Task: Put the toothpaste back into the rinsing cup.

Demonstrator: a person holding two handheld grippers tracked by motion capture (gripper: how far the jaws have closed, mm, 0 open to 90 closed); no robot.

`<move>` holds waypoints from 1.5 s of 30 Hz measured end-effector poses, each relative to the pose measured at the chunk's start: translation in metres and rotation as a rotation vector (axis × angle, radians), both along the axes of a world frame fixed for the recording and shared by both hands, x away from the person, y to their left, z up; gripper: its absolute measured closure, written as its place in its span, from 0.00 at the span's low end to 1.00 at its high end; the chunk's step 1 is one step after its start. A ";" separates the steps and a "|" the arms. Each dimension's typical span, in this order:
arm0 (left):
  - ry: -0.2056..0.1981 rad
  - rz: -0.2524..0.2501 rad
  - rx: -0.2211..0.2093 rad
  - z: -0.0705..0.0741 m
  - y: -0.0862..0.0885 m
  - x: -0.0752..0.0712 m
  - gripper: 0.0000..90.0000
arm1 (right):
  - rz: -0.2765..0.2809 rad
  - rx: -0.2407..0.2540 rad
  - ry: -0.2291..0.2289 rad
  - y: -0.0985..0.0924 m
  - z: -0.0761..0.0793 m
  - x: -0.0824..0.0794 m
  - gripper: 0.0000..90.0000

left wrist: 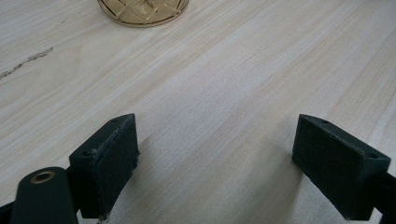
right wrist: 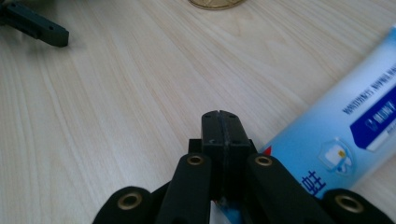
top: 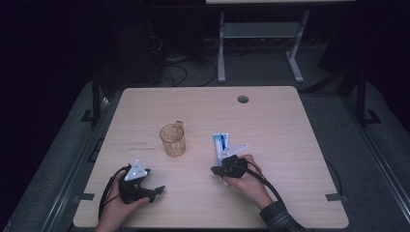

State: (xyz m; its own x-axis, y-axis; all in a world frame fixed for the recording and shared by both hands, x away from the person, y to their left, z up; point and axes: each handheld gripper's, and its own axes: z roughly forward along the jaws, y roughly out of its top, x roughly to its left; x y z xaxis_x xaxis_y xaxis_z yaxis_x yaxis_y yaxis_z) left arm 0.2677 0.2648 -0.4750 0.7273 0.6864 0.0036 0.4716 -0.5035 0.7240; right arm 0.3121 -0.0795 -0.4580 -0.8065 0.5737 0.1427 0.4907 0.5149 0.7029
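Note:
An amber glass mug (top: 172, 140) stands upright near the middle of the wooden table (top: 270, 121); its base (left wrist: 142, 9) is at the top of the left gripper view. A blue-and-white toothpaste tube (top: 222, 144) lies flat to the mug's right. My right gripper (top: 216, 169) rests at the tube's near end, jaws pressed together (right wrist: 222, 122), with the tube (right wrist: 345, 126) lying beside and partly under its arms, not between the pads. My left gripper (top: 155, 182) sits at the front left, open (left wrist: 215, 140), with bare table between its pads.
A cable hole (top: 242, 99) is in the table's far right part. A faint scratch mark (left wrist: 25, 63) runs along the wood on the left. Behind the table stand a grey desk frame (top: 261, 36) and floor cables (top: 174, 72). One left gripper jaw (right wrist: 35, 28) lies ahead of my right gripper.

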 end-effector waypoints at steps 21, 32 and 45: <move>0.000 0.000 0.000 0.000 0.000 0.000 0.15 | -0.097 -0.011 -0.001 -0.054 0.000 -0.005 1.00; -0.001 0.000 0.000 0.000 0.000 0.000 0.15 | -0.120 -0.006 -0.007 -0.070 0.004 -0.006 0.99; -0.001 0.000 0.000 0.000 0.000 0.000 0.15 | -0.094 0.022 -0.018 -0.068 0.019 -0.003 0.64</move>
